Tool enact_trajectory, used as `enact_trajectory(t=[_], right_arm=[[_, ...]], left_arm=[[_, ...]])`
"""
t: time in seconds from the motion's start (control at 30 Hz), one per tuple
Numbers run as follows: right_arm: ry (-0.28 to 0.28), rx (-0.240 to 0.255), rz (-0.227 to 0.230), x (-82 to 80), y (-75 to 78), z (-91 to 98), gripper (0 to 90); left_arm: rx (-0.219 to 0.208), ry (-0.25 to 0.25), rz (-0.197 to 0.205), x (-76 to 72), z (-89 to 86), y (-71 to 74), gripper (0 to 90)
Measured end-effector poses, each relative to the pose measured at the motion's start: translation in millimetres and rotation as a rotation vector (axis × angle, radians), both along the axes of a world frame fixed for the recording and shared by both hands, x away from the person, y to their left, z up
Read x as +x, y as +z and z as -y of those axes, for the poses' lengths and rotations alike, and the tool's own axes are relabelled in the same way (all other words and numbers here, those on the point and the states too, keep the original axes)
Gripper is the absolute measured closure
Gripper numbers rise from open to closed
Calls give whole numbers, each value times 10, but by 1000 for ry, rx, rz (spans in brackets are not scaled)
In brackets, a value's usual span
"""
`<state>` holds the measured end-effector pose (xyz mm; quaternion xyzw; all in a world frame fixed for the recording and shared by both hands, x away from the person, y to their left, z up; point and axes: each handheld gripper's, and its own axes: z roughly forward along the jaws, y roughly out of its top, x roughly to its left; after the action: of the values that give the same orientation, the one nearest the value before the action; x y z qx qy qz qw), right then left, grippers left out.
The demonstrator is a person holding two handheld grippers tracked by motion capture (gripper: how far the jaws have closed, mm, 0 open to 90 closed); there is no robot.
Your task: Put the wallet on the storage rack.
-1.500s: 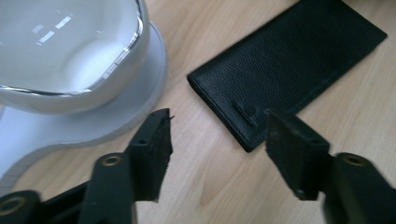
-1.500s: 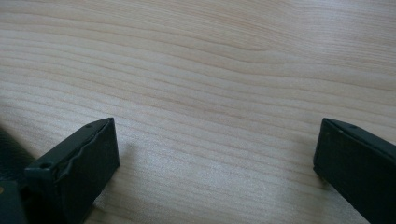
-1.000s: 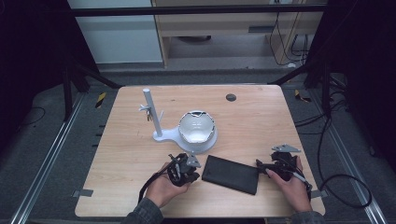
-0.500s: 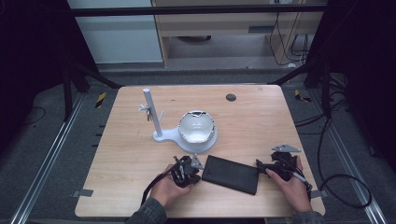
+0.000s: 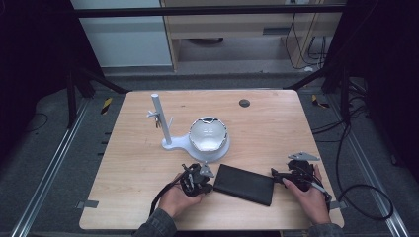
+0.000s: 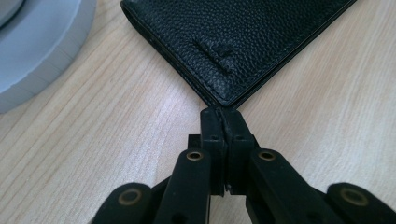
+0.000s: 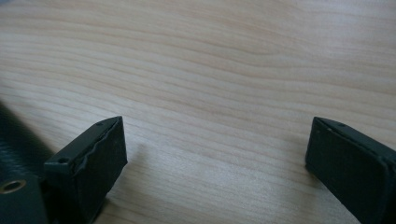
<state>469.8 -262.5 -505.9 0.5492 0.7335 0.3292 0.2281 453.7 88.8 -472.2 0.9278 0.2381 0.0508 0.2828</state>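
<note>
Black pebbled-leather wallet (image 5: 245, 184), closed and flat on the wooden table (image 5: 276, 123) near the person's edge; long axis slanted, the landmark for every entry below. Left gripper (image 6: 226, 115), at the wallet's left corner: jaws pressed fully together with nothing between them, tips touching or just short of the corner point, which of the two I cannot tell; judged a closed wedge set to nudge or pin that corner rather than pinch it. Right gripper (image 7: 215, 149), just beside the wallet's right end: jaws spread wide over bare wood, holding nothing; judged ready to receive or steady that end. White stand (image 5: 190, 143), beyond the wallet's far-left side and near it: round base with an upright post (image 5: 160, 118), a domed reflective piece (image 5: 208, 133) seated on the base. Small dark disc (image 5: 244, 103), well beyond the wallet toward the far edge.
</note>
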Motion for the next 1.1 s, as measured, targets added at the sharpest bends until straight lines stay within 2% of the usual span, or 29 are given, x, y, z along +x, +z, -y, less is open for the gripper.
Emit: enact_trajectory(t=[0.03, 0.07, 0.1, 0.13, 0.17, 0.2, 0.23, 0.3, 0.37, 0.53, 0.6, 0.63, 0.67, 0.73, 0.83, 0.97, 1.0, 1.03, 1.07, 1.1], right_arm=[[-6, 1, 32, -25, 66, -13, 54], [-6, 1, 32, -25, 66, -13, 54], [-5, 1, 52, -39, 106, -28, 52], [10, 7, 71, -62, 166, -48, 56], [32, 25, 88, -105, 275, -77, 62], [32, 25, 88, -105, 275, -77, 62], [46, 21, 106, -130, 337, -93, 71], [93, 19, 121, -206, 449, -136, 79], [194, 23, 109, -307, 548, -201, 73], [321, -9, 70, -393, 691, -296, 123], [343, -19, 64, -390, 707, -311, 131], [389, -41, 43, -380, 762, -369, 162], [389, -41, 43, -380, 762, -369, 162], [439, -60, 21, -360, 814, -429, 181], [493, -112, -15, -296, 881, -521, 215], [523, -143, -43, -231, 934, -579, 251], [538, -176, -69, -178, 960, -614, 280], [538, -176, -69, -178, 960, -614, 280], [554, -207, -84, -116, 965, -656, 296], [554, -207, -84, -116, 965, -656, 296]], left_arm=[[-26, 2, 10, 6, -3, 32, 888], [-26, 2, 10, 6, -3, 32, 886], [-45, 6, 19, 11, 3, 58, 886], [-59, 12, 23, 14, 7, 75, 884], [-101, 18, 15, 37, 14, 121, 870], [-101, 18, 15, 37, 14, 121, 866], [-117, 24, 14, 49, 22, 136, 866], [-139, 29, 12, 90, 43, 151, 865], [-169, 42, 5, 152, 75, 166, 864], [-197, 50, 21, 228, 135, 256, 861], [-198, 50, 27, 257, 152, 288, 859], [-202, 51, 26, 283, 166, 311, 859], [-207, 48, 21, 311, 185, 330, 859], [-206, 44, 22, 366, 225, 372, 859], [-190, 30, 30, 460, 324, 438, 857], [-181, 20, 35, 515, 393, 456, 857], [-178, 17, 37, 532, 409, 457, 857], [-177, 16, 36, 550, 422, 453, 857], [-185, 18, 39, 577, 437, 453, 856], [-185, 18, 39, 577, 437, 453, 856]])
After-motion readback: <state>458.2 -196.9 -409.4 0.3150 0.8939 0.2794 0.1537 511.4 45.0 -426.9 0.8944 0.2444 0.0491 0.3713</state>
